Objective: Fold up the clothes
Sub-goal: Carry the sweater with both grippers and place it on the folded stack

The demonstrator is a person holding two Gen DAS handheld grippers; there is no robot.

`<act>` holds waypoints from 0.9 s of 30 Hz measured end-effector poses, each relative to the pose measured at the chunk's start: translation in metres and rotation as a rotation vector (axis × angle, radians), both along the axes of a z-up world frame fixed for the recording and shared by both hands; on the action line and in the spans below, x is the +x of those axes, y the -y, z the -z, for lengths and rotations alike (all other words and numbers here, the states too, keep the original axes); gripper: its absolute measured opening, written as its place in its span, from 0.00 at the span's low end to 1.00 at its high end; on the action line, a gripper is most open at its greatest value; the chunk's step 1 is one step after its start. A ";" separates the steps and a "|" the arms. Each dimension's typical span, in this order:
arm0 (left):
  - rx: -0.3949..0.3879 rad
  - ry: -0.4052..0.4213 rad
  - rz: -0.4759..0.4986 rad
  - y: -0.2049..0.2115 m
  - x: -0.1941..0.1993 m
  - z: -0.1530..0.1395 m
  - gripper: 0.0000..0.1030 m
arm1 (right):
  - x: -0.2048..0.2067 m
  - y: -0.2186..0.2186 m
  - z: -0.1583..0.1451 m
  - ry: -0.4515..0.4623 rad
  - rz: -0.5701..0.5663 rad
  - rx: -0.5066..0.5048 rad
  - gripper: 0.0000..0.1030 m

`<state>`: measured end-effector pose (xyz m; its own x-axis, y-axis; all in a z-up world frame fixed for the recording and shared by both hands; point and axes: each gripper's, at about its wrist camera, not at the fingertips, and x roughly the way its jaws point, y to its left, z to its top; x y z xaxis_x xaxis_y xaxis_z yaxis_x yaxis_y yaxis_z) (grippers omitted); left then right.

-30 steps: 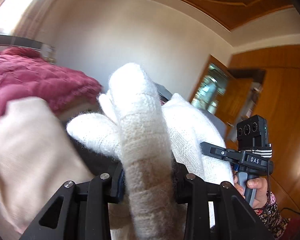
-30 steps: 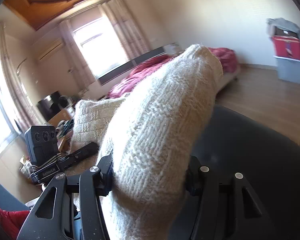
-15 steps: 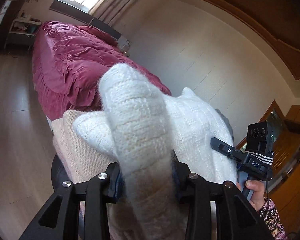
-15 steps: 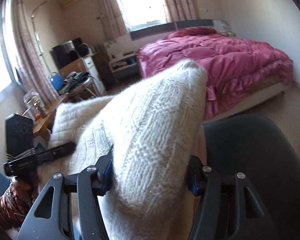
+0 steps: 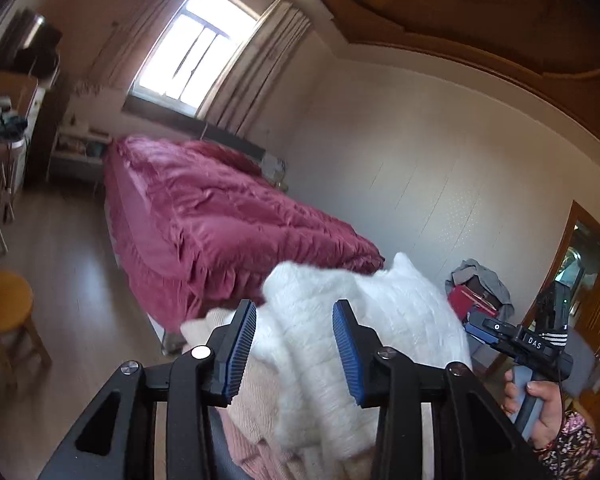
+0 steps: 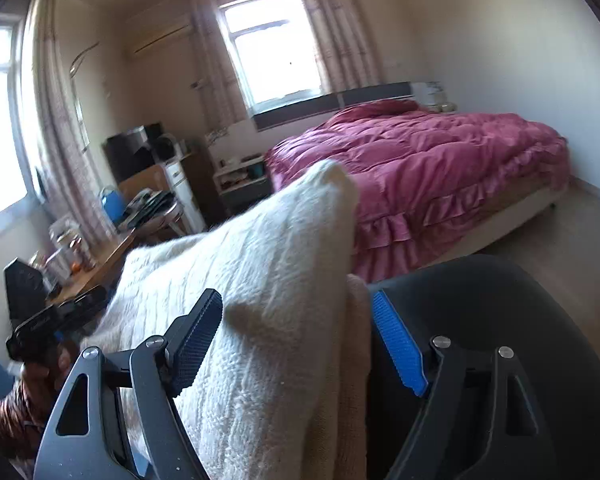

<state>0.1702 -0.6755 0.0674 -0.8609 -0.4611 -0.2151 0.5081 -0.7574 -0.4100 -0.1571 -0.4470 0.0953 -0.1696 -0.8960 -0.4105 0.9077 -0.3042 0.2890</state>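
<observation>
Bedroom backdrop; white sweater (image 6: 284,320) between opened right gripper (image 6: 300,344) pads

Both wrist views look close over white knitwear (image 5: 364,320) — sharing the red bed (image 6: 440,168) and window.

Beside the one bed (image 6: 420,160) with its pink cover: one white knitted garment (image 6: 268,320), one beige garment (image 5: 256,396) beneath it, two windows (right wrist view), one round wooden stool (image 5: 4,304), two handheld grippers.
</observation>
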 end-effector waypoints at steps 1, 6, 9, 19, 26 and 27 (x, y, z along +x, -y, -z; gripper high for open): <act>-0.036 0.019 0.015 -0.008 -0.006 -0.009 0.38 | 0.001 -0.007 -0.007 -0.006 0.035 -0.029 0.78; -0.209 0.285 0.103 -0.041 -0.073 -0.016 0.38 | 0.060 0.016 -0.034 -0.232 -0.048 0.016 0.49; -0.252 0.423 0.050 -0.039 -0.105 0.007 0.38 | 0.083 0.054 -0.025 -0.363 -0.032 0.153 0.47; -0.104 0.436 0.034 0.032 -0.125 0.066 0.41 | 0.037 0.135 0.013 -0.337 -0.018 0.224 0.46; -0.166 0.396 -0.026 0.005 -0.119 0.053 0.41 | 0.035 0.118 0.021 -0.270 -0.005 0.148 0.48; -0.163 0.386 -0.028 0.001 -0.114 0.048 0.41 | 0.039 0.116 0.018 -0.289 0.005 0.156 0.50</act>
